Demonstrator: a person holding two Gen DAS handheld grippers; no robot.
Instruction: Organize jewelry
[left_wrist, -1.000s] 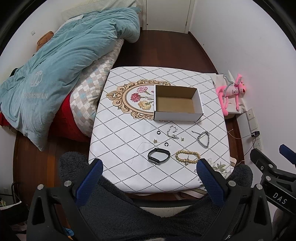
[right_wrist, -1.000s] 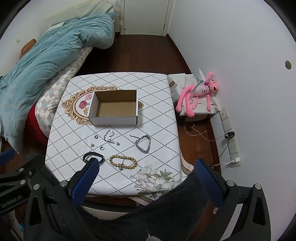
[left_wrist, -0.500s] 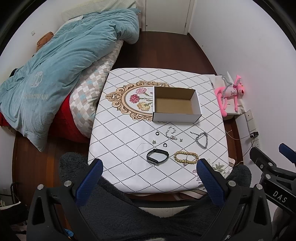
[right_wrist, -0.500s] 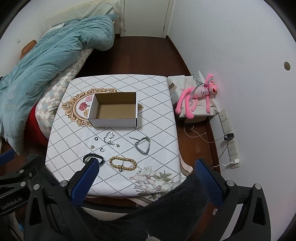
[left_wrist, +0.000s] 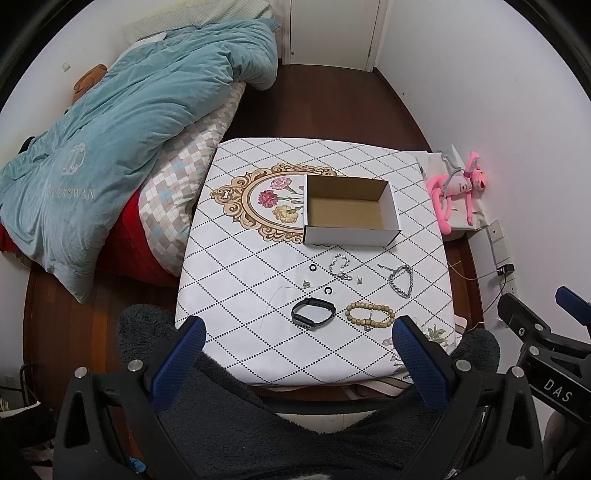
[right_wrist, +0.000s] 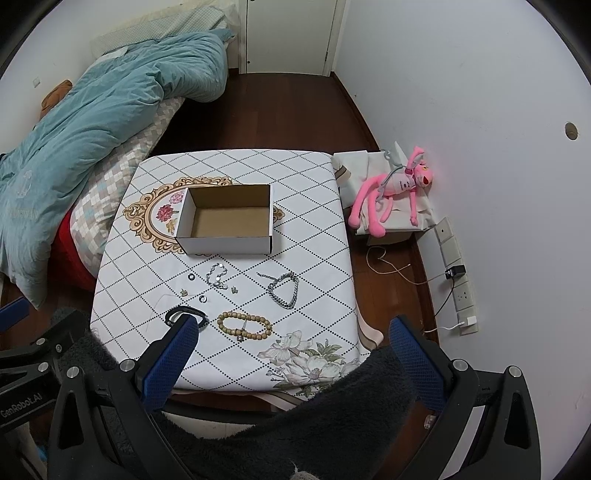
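Table (left_wrist: 236, 295) slightly farther than before; jewelry unmoved; hand-held grippers spread, empty.

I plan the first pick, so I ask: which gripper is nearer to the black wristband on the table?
Left. The left gripper is open with the black wristband centred just beyond its fingertips. The right gripper is open too, but the wristband lies off to its left, behind its left finger.
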